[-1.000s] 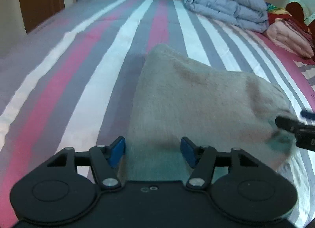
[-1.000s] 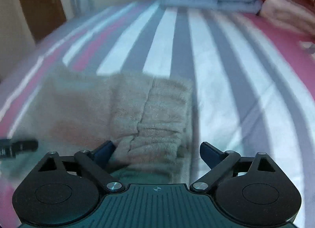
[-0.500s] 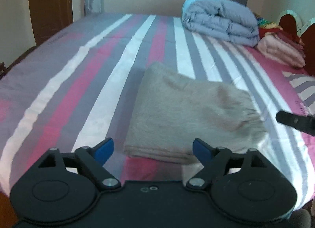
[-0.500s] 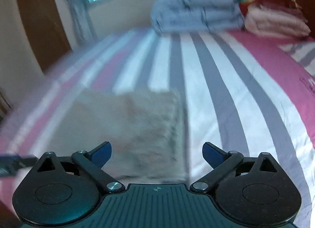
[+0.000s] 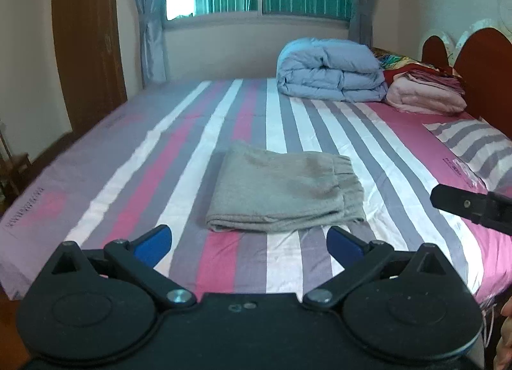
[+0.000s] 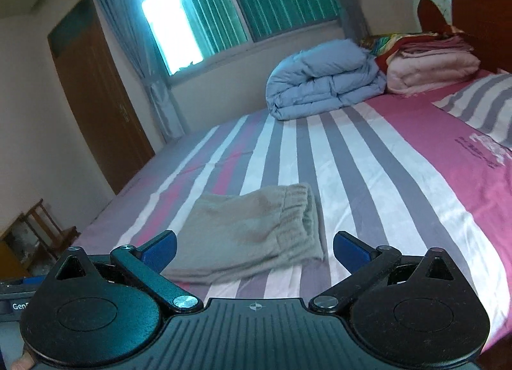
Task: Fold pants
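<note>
The grey pants (image 5: 284,192) lie folded into a compact rectangle on the striped bed, elastic waistband to the right; they also show in the right wrist view (image 6: 256,231). My left gripper (image 5: 248,245) is open and empty, held back above the bed's near edge, apart from the pants. My right gripper (image 6: 254,250) is open and empty, also pulled back from the pants. The right gripper's black finger (image 5: 460,203) shows at the right edge of the left wrist view.
A folded blue duvet (image 5: 329,71) and a stack of pink linens (image 5: 425,93) lie at the far end of the bed. A striped pillow (image 5: 476,146) and wooden headboard (image 5: 480,56) are on the right. A wooden door (image 5: 86,50) stands on the left.
Both grippers have let go of the pants and pulled back and up from the bed. The pants now lie folded and still on the sheet.
</note>
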A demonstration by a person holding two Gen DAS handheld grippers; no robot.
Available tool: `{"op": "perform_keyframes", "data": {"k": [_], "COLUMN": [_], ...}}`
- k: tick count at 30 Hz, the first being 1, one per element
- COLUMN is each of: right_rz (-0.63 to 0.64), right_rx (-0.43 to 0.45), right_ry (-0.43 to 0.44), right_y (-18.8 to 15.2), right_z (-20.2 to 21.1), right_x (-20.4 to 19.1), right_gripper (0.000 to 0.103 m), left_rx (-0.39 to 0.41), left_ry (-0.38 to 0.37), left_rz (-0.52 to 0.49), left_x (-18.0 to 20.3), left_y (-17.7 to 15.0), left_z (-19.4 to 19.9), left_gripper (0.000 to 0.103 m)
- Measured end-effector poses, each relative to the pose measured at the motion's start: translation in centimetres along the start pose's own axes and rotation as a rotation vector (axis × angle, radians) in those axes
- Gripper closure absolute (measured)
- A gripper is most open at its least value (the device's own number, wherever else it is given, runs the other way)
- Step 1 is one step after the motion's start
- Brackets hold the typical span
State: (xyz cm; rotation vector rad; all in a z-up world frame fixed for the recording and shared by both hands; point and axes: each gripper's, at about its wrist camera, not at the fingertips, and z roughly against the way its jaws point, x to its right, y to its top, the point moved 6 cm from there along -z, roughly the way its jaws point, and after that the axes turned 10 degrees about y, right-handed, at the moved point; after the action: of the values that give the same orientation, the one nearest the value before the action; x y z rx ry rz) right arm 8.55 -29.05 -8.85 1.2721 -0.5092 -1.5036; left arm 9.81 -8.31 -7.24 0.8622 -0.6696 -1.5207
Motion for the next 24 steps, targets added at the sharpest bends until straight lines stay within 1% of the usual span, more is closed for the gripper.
{"op": "perform_keyframes", "data": {"k": [5,8,11,15,20,24], "right_rz": [0.016,0.039,0.072,0.139,0.241,0.256], "right_rx": [0.029,0.059,0.097,0.123,0.146,0.134], "right_ry": [0.019,0.025,0.008,-0.011,-0.042,-0.044], "right_y": [-2.5,-3.5,-4.0,-4.8,-5.1,-5.5], "right_z": [4.1,6.3,8.2,9.5,9.1,8.2], "right_x": [-2.1,-3.2,-4.5,-6.5,-8.0,-7.6], "right_gripper": [0.0,0.0,0.0,0.0,0.0,0.0], "left_rx": [0.038,0.068,0.105,0.11,0.121,0.09], "left_ry": [-0.024,-0.017,-0.019,-0.03,0.02,0.02], "left_rz": [0.016,0.029,0.052,0.116,0.104,0.112], "left_x": [-0.3,-1.0,-2.2,-3.7,-4.5,-4.3], "left_y": [-2.4,-3.5,-4.2,-4.6,-4.2,-4.5], "left_z": [4.0,6.2,7.8,8.0,7.1,6.3], "left_gripper": [0.006,0.006,0.006,0.006,0.006,0.006]}}
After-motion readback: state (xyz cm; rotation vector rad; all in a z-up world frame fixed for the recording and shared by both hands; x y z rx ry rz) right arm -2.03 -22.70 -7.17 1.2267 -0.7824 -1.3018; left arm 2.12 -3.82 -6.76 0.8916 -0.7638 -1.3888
